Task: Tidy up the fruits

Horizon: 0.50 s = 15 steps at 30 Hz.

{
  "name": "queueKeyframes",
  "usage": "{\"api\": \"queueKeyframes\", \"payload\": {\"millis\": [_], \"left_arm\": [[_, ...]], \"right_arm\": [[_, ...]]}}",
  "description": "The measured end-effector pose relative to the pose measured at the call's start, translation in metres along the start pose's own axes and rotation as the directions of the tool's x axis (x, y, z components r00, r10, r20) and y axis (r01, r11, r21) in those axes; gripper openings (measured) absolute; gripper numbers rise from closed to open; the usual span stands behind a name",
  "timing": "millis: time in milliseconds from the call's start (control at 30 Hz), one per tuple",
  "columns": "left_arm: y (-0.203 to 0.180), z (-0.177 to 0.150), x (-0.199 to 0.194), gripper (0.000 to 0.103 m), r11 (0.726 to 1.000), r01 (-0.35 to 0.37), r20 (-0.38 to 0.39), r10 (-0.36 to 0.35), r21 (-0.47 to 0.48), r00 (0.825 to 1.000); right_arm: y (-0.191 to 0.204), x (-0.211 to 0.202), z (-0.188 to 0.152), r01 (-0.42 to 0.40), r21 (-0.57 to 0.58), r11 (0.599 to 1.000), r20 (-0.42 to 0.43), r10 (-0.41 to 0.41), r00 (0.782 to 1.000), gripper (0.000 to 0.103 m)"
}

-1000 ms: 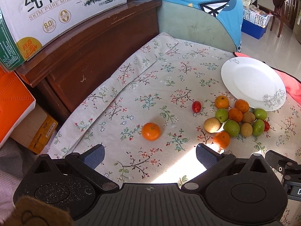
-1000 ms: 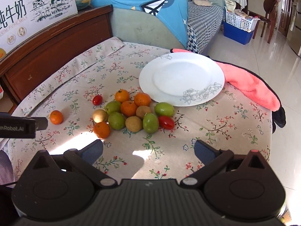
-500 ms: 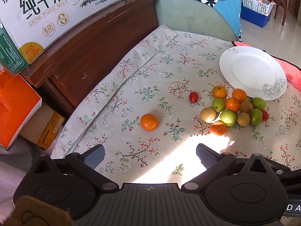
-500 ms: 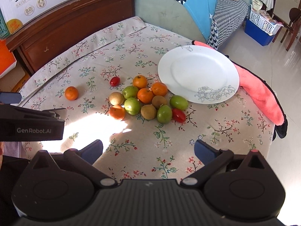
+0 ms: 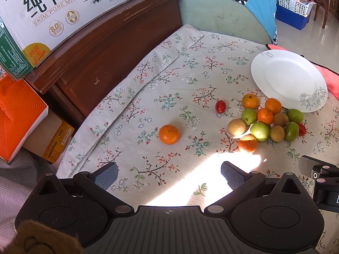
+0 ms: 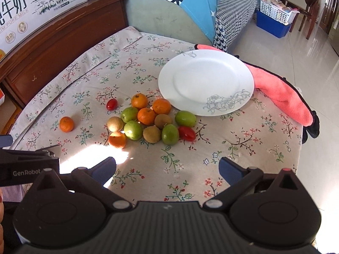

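Both grippers, left (image 5: 168, 174) & right (image 6: 167, 167), hover wide open, holding nothing; fruit pile (image 6: 148, 119) lies beside the bare plate (image 6: 211, 72), one stray orange (image 5: 169, 134) apart — sorting apparently not yet begun.

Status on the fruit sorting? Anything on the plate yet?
Nothing done yet: the white plate is bare. In hand: nothing; the left gripper and right gripper are both open above the tablecloth. Left: the whole fruit cluster beside the plate, plus a lone orange and a cherry tomato lying apart from it.
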<state>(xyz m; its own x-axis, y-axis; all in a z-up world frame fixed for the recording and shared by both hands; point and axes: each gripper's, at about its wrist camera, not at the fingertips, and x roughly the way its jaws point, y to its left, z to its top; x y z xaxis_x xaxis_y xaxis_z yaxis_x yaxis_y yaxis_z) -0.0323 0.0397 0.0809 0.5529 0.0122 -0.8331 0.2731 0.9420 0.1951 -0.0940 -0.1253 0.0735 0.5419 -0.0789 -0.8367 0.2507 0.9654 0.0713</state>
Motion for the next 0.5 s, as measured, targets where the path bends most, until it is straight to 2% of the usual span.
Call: {"api": "queueKeyframes", "payload": {"millis": [500], "left_arm": [[-0.0063, -0.0019, 0.0005, 0.103, 1.000, 0.003, 0.004, -0.004, 0.019, 1.000]], "right_arm": [[0.0061, 0.0070, -0.0013, 0.051, -0.018, 0.999, -0.011, -0.051, 0.999, 0.102]]}}
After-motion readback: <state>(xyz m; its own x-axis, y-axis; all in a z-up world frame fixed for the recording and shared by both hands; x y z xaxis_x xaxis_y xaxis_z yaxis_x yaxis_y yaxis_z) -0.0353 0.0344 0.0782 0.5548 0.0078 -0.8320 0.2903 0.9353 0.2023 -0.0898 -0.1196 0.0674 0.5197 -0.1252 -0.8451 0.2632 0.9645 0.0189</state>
